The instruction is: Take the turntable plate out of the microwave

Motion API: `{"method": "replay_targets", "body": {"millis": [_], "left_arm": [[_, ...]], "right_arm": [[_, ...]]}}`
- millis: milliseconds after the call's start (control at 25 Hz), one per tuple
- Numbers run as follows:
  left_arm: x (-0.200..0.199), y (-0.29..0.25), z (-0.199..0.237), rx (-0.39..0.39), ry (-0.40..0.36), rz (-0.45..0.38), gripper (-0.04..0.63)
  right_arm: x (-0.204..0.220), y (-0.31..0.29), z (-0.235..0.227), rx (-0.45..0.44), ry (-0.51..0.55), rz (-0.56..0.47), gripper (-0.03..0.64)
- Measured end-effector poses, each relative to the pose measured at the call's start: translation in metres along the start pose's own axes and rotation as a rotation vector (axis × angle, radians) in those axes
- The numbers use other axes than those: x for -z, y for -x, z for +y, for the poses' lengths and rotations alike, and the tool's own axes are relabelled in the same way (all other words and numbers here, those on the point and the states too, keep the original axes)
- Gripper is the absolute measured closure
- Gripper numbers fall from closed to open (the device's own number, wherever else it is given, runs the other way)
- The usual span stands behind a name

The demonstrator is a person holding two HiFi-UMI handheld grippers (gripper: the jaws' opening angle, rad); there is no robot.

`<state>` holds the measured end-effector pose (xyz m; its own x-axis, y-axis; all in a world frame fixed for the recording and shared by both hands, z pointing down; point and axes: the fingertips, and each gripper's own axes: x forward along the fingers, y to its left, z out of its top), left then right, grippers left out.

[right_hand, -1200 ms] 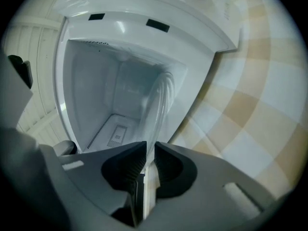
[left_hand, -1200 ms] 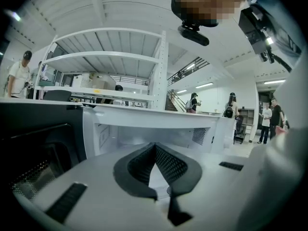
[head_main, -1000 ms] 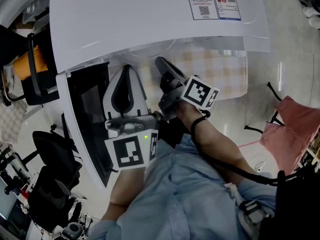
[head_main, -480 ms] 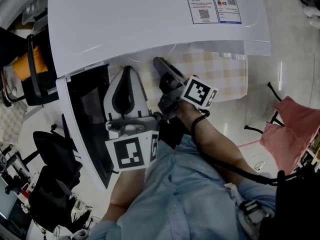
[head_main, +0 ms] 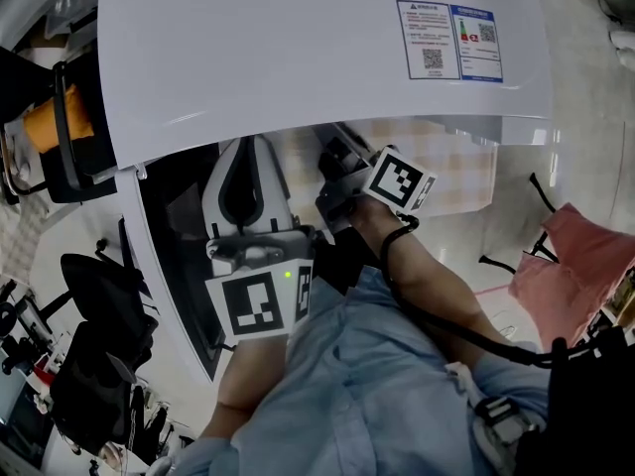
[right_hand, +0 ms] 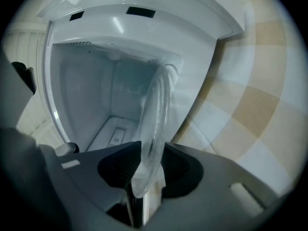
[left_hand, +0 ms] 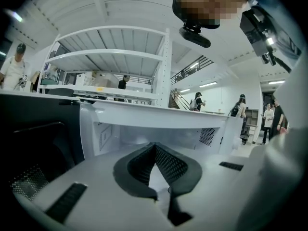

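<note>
The clear glass turntable plate (right_hand: 159,100) shows edge-on in the right gripper view, reaching out of the white microwave cavity (right_hand: 96,95). Its rim lies between the pads of my right gripper (right_hand: 151,150), whose jaws are opening. In the head view the right gripper (head_main: 337,147) reaches under the microwave's top (head_main: 298,58), its tips hidden. My left gripper (left_hand: 155,146) is shut with nothing in it and faces the open cavity (left_hand: 159,131). From the head it sits left of the right gripper, its tip (head_main: 253,145) at the microwave's front edge.
The microwave door (head_main: 174,266) hangs open at the left, dark in the left gripper view (left_hand: 33,143). A checked cloth (head_main: 446,157) covers the table on the right. Office chairs (head_main: 99,296) stand left, a red cloth (head_main: 585,256) right. People and shelving (left_hand: 115,57) show in the background.
Both grippers have gone a little further forward towards the microwave opening. Its top edge now covers the right gripper's tips and reaches the left gripper's tip.
</note>
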<state>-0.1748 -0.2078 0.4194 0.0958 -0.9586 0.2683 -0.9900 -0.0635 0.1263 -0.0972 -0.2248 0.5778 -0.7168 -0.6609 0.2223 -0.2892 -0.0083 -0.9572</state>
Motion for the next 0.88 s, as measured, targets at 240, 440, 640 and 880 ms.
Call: {"method": "replay_targets", "body": {"millis": [240, 440, 640, 880], "left_arm": [[0.000, 0.007, 0.001, -0.006, 0.002, -0.001, 0.588], [0.002, 0.021, -0.007, 0.011, -0.004, -0.002, 0.588], [0.004, 0.033, -0.014, 0.025, -0.009, 0.004, 0.588], [0.004, 0.032, -0.015, 0.030, -0.013, 0.004, 0.588]], "right_arm": [[0.005, 0.006, 0.007, -0.015, 0.039, 0.002, 0.546], [0.017, 0.023, -0.001, 0.005, -0.005, -0.013, 0.546], [0.038, 0.032, 0.003, -0.021, -0.010, 0.020, 0.546], [0.044, 0.031, -0.005, -0.010, -0.036, 0.035, 0.543]]}}
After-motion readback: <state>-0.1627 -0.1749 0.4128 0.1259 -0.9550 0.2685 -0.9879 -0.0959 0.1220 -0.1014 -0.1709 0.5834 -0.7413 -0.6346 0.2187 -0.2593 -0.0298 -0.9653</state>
